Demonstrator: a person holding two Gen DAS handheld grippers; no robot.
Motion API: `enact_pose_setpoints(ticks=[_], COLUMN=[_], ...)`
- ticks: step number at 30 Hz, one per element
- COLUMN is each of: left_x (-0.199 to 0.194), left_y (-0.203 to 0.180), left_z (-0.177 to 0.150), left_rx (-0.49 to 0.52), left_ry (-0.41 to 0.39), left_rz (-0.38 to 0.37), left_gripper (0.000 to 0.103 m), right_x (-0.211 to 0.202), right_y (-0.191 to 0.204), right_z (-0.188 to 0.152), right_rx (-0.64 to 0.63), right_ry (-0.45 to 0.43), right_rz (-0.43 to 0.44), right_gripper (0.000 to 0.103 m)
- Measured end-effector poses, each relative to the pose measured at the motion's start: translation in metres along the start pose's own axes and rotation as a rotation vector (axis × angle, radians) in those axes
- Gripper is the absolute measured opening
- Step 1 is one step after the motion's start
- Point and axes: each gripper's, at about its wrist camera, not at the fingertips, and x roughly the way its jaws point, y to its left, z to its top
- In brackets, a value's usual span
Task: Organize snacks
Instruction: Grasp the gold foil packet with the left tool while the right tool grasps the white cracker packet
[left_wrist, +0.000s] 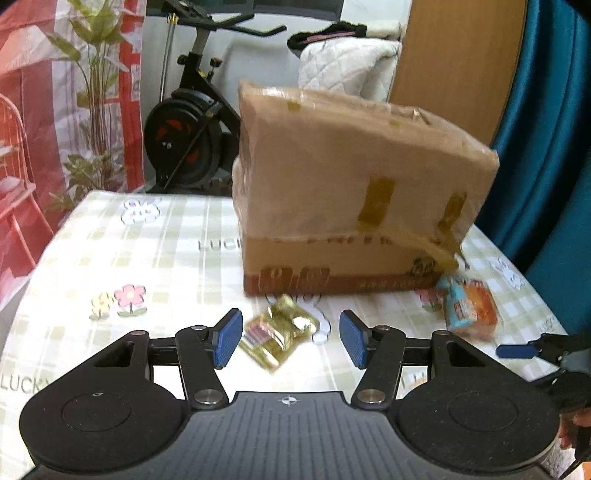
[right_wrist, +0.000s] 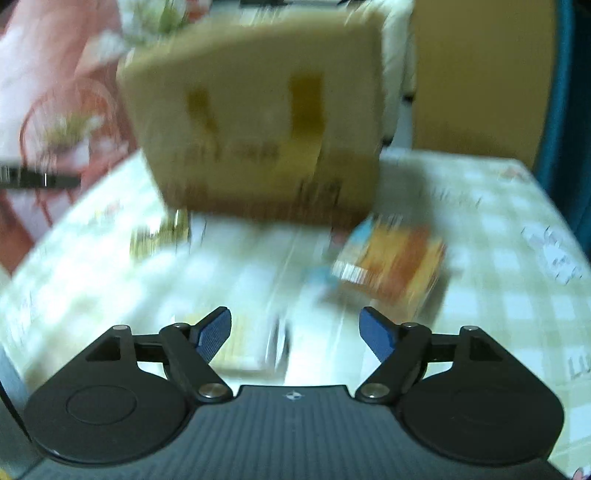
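A taped cardboard box (left_wrist: 351, 192) (right_wrist: 258, 122) stands on the checked tablecloth (left_wrist: 147, 251). In front of it lies a gold snack packet (left_wrist: 277, 338) (right_wrist: 162, 232), right ahead of my left gripper (left_wrist: 291, 325) and framed by its open jaws, which do not touch it. An orange and blue snack packet (left_wrist: 469, 310) (right_wrist: 395, 266) lies by the box's right corner. My right gripper (right_wrist: 295, 314) is open just short of it and to its left, in a heavily blurred view. One of its blue fingers (left_wrist: 517, 350) shows at the right edge of the left wrist view.
Behind the table stand an exercise bike (left_wrist: 192, 129), a tall plant (left_wrist: 96, 92) and a red and white curtain (left_wrist: 22, 110). A wooden panel (left_wrist: 454, 55) and teal fabric (left_wrist: 546, 147) rise at the right. A blurred pale shape (right_wrist: 251, 343) lies under the right jaws.
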Motion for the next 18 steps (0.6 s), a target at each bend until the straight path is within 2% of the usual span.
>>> enact_pose_setpoints(ticks=[2,6,14,18], left_x=[0.004,0.01,0.016,0.02], left_y=[0.001,0.003,0.008,0.009], left_z=[-0.007,-0.014,-0.016,-0.016], left_rx=[-0.007,-0.018,-0.033,-0.04], left_ry=[0.02,0.043,0.049,0.053], left_rz=[-0.006,-0.009,-0.008,-0.007], left_gripper=[0.061,0.061,0.061,0.06], right_x=[0.01,0.026,0.056,0.074], right_y=[0.009,0.034,0.058,0.055], right_z=[-0.012,-0.025,-0.004,0.003], right_rx=[-0.05,-0.224,-0.355,-0.325], right_ry=[0.056,0.121,0.092,0.082], right_rz=[0.005,-0.009,0.025,0.071], right_gripper=[0.086,0.089,0.09,0.088])
